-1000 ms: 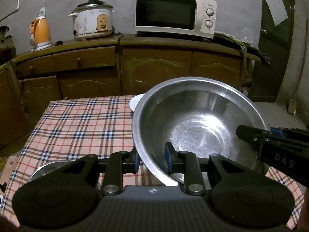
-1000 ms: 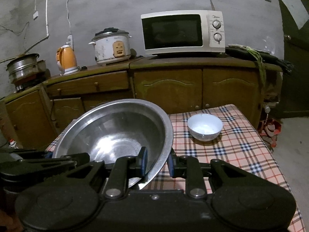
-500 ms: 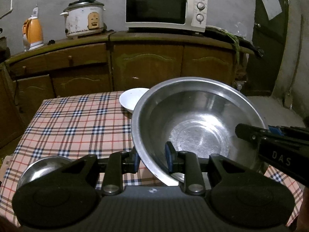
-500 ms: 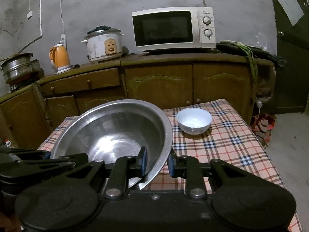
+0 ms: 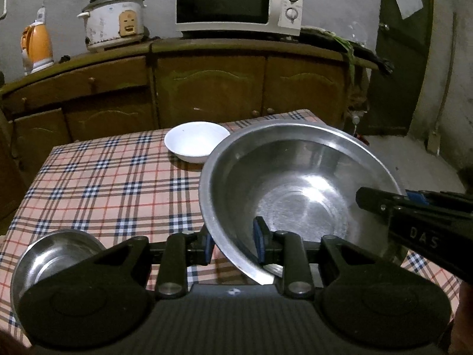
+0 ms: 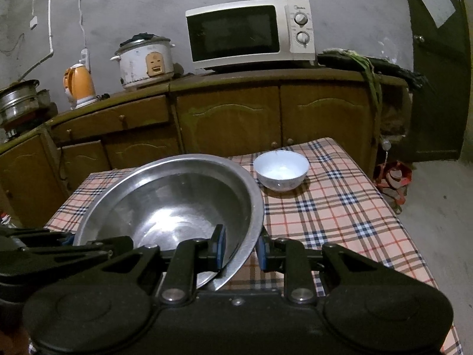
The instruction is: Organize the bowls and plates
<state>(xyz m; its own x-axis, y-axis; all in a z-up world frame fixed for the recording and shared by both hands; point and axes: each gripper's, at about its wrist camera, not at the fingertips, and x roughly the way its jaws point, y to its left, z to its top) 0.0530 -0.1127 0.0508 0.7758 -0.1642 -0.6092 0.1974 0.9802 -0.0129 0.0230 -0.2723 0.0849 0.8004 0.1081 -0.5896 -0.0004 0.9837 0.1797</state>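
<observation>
Both pairs of jaws are gripping the rim of one large steel basin [image 5: 295,183]: the left gripper [image 5: 233,244] is pinching the near-left edge, one blue pad inside the wall and one outside, and the right gripper [image 6: 241,247] is clamping the opposite edge the same way. In the left wrist view the right gripper's black fingers are reaching in from the right side of the basin. The basin is tilting a little, its bright inside facing the cameras, and it is sitting over the checked tablecloth [image 5: 112,183]; whether its base is touching the cloth I cannot tell. A white bowl [image 6: 280,170] is standing on the cloth just beyond the basin's far rim. A small steel bowl [image 5: 56,257] is lying near the table's near-left corner, partly hidden behind the left gripper's body. Behind the table, a microwave [image 6: 249,34], a rice cooker [image 6: 145,60] and an orange kettle [image 6: 78,85] are sitting on a wooden cabinet [image 6: 230,112].
</observation>
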